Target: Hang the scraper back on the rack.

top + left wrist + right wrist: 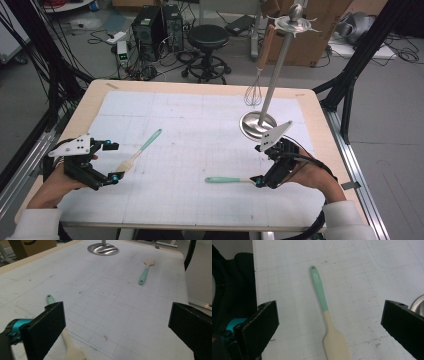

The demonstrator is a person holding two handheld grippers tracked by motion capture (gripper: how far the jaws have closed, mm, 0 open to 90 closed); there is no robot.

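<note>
The right gripper is hanging with its jaws spread wide just above the spatula lying flat on the gridded mat, gripping nothing, and if it is coming down off-centre a jaw is likely going to nudge the slim handle and spin it away. The left gripper is also standing released, beside a second spatula. The nearer one is showing a mint-green handle with a hanging hole and a cream blade.

left gripper: jaws wide apart, low over table | right gripper: jaws wide apart, low
</note>
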